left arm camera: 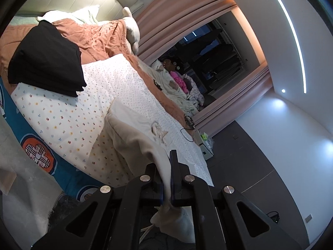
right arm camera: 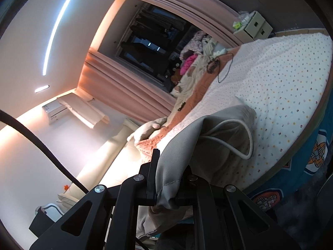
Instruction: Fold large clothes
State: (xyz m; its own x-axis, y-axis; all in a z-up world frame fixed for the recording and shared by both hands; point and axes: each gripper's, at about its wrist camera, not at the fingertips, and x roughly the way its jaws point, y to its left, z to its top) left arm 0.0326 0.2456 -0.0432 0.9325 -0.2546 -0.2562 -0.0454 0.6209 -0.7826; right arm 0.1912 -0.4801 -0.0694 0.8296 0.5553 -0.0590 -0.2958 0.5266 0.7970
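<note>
Left gripper (left arm camera: 166, 179), black angular plastic with round silver rivets, jaws clamped on a soft beige garment (left arm camera: 133, 129): matte knit, gathered into a narrow rope at the pads, widening forward onto the bed in loose folds, small pale print near its far edge. Beneath it, a white quilted cover (left arm camera: 68, 112) dotted with tiny coloured flowers; under that, a teal sheet (left arm camera: 12, 123) bearing an orange plaid flower motif. Folded black cloth (left arm camera: 45, 58), smooth and flat-edged, lies on the far corner of the cover, against a rumpled rust-orange duvet (left arm camera: 97, 37). Right gripper (right arm camera: 166, 179), same black build, jaws pinched shut on the garment's stitched hem (right arm camera: 168, 185); the fabric (right arm camera: 224, 129) rises as a draped grey-beige hood-like fold with a rounded corded seam, over the flower-dotted cover (right arm camera: 281, 87).
</note>
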